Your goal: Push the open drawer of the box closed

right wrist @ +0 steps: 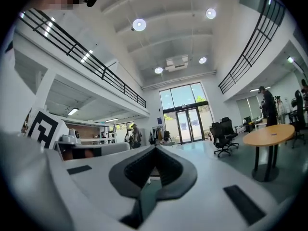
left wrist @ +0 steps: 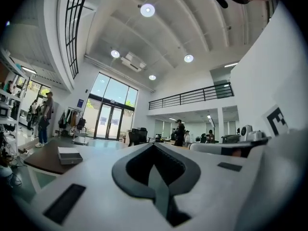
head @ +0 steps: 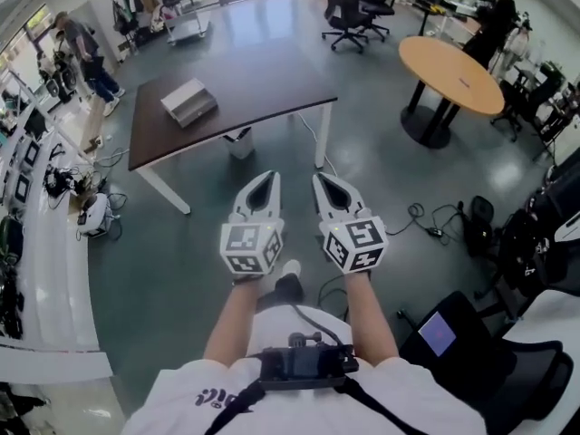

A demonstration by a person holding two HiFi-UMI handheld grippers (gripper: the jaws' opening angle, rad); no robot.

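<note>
Closest in, my left gripper [head: 269, 179] and right gripper [head: 320, 181] hang side by side, both with jaws together, gripping nothing. Well beyond them, the box [head: 188, 102] sits on the dark table [head: 258, 84].

The left gripper [head: 268, 179] and the right gripper [head: 321, 181] are white. The pads [left wrist: 120, 178] inside their jaws are dark grey. The 2 grippers each have a cube [head: 251, 247] with black and white squares on it. The box [head: 188, 101] is light grey. The table [head: 263, 84] has a dark brown top and white legs. The round table [head: 450, 72] is light orange-brown with a black foot. The floor [head: 163, 270] is dark grey-green and shiny. The office chairs [head: 349, 7] are black. The person's shirt [head: 227, 388] is white with black print.
</note>
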